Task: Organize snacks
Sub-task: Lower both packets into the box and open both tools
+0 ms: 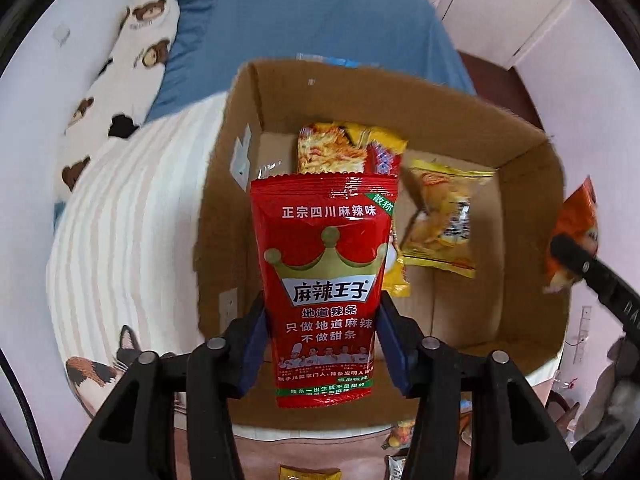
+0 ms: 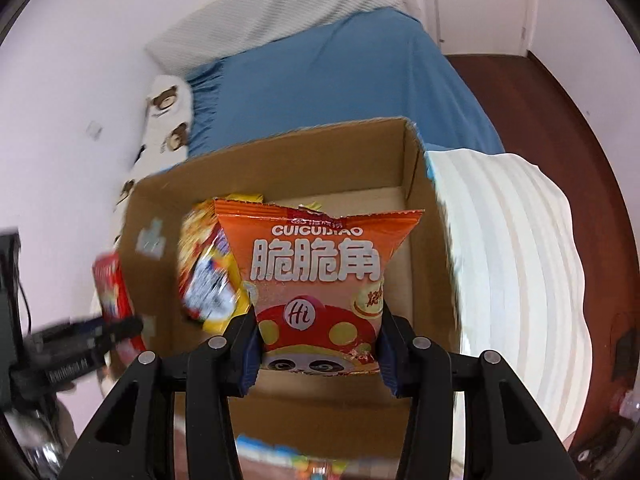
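My left gripper [image 1: 322,312] is shut on a red spicy-strip packet [image 1: 324,248], held upright over an open cardboard box [image 1: 460,92]. Inside the box lie a yellow packet [image 1: 444,220] and a noodle-patterned packet [image 1: 332,152]. My right gripper [image 2: 320,328] is shut on an orange corn-snack packet [image 2: 320,264], its pads pressing both sides, above the same box [image 2: 280,160]. That orange packet [image 1: 576,220] shows in the left wrist view beyond the box's right wall. The red packet [image 2: 110,284] appears blurred in the right wrist view outside the box's left wall.
The box sits on a bed with a blue sheet [image 1: 312,28] and a white striped blanket [image 1: 132,208]. A bear-print pillow [image 1: 132,60] lies along the wall. Loose snack packets [image 1: 400,436] lie near the box's near edge. Brown floor [image 2: 560,128] lies beside the bed.
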